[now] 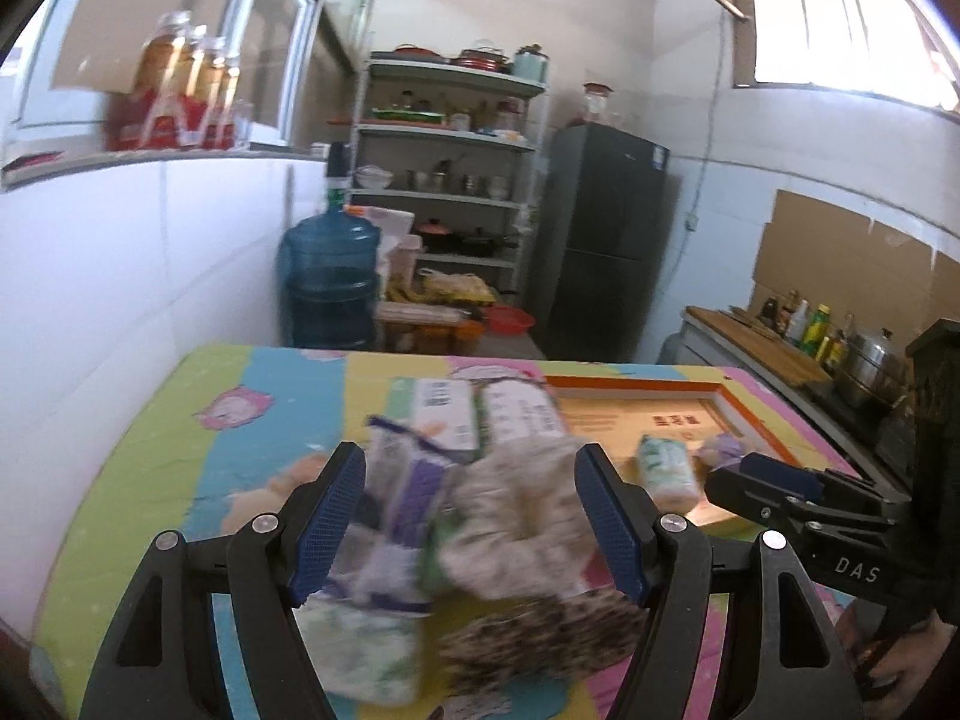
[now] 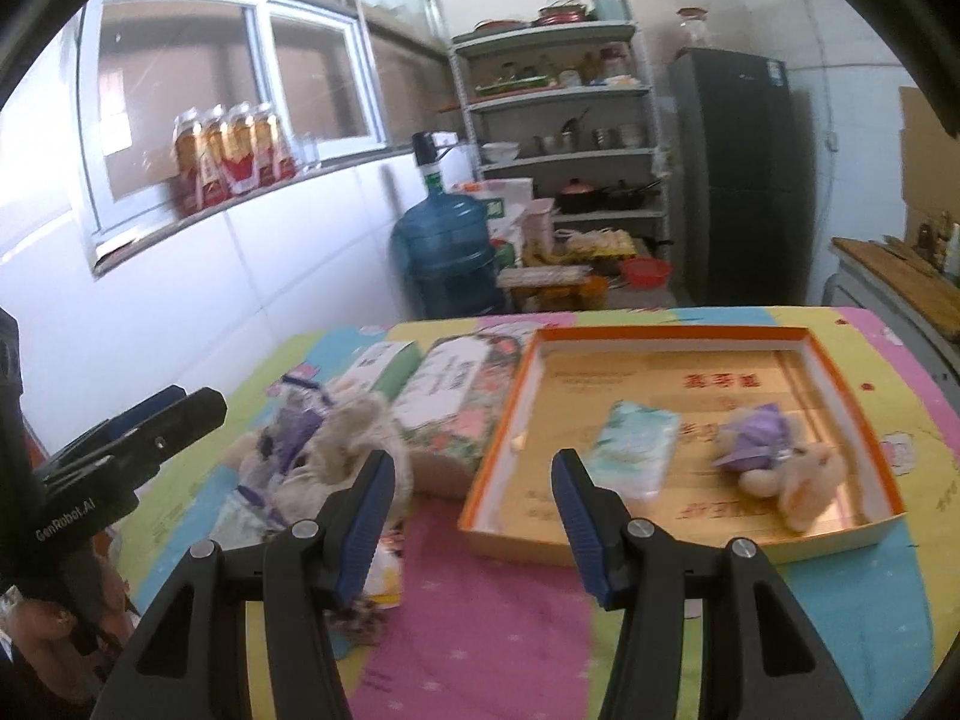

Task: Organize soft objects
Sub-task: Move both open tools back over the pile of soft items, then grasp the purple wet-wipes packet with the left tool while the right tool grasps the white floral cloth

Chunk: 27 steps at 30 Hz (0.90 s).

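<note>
A pile of soft things lies on the colourful mat: a fluffy beige piece (image 1: 522,510) (image 2: 354,438), a purple-and-white packet (image 1: 408,492), a leopard-patterned piece (image 1: 540,642) and a pale tissue pack (image 1: 366,654). My left gripper (image 1: 474,522) hovers open over this pile, its pads clear of it. My right gripper (image 2: 474,516) is open and empty above the mat, in front of the orange box (image 2: 498,420). Inside the box lie a small tissue pack (image 2: 636,444) and a plush toy in a purple dress (image 2: 774,462).
Two larger tissue packs (image 2: 390,366) (image 2: 456,402) lie behind the pile, left of the box. A white tiled wall (image 1: 150,300) borders the table's left side. Beyond the far edge stand a water jug (image 2: 444,252), shelves and a dark fridge (image 2: 744,180). A counter (image 1: 774,348) runs along the right.
</note>
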Each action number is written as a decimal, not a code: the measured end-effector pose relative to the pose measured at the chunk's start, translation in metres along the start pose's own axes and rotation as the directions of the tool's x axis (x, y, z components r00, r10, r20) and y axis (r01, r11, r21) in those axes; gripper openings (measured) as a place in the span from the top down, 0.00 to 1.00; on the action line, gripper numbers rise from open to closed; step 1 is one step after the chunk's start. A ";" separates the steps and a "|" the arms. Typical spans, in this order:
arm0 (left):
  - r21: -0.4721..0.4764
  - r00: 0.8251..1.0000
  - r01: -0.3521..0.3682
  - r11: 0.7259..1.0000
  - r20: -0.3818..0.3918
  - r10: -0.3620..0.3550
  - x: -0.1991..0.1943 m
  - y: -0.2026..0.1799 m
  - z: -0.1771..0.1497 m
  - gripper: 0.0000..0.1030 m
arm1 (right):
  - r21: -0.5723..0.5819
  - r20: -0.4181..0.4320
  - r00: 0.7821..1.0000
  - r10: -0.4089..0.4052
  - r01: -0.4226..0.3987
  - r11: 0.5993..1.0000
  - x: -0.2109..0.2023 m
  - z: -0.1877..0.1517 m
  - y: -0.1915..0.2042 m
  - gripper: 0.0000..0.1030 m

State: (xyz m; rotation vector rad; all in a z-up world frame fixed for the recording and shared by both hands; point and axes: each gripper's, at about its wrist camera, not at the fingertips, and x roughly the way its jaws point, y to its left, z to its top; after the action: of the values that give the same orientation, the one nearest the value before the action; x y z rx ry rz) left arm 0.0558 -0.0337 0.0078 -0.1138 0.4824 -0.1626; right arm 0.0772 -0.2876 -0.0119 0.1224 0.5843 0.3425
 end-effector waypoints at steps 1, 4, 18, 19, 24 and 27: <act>-0.005 1.000 -0.003 1.000 -0.002 0.003 -0.001 0.008 -0.001 0.28 | -0.005 -0.007 1.000 0.004 -0.004 1.000 0.004 -0.001 0.006 0.47; -0.019 1.000 0.004 1.000 -0.015 -0.004 0.001 0.027 -0.005 0.28 | -0.014 -0.025 1.000 0.015 -0.015 1.000 0.015 -0.003 0.019 0.47; 0.018 0.979 0.141 0.990 -0.154 -0.136 0.062 0.077 -0.005 0.28 | 0.007 -0.090 0.996 -0.005 0.006 1.000 0.054 -0.002 0.038 0.47; 0.039 0.973 0.164 0.986 -0.174 -0.154 0.070 0.078 -0.004 0.28 | 0.011 -0.091 0.996 -0.006 0.007 1.000 0.056 -0.002 0.038 0.47; 0.099 0.953 0.231 0.968 -0.222 -0.205 0.092 0.078 -0.003 0.28 | 0.012 -0.095 0.995 -0.011 0.012 1.000 0.061 -0.003 0.038 0.47; 0.103 0.938 0.280 0.955 -0.241 -0.249 0.101 0.077 -0.002 0.28 | 0.020 -0.098 0.995 0.005 -0.003 1.000 0.063 -0.003 0.037 0.47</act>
State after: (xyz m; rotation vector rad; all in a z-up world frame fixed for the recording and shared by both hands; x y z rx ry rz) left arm 0.1533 0.0231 -0.0509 -0.0260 0.6805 -0.4765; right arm 0.1145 -0.2304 -0.0395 0.1267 0.6850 0.3476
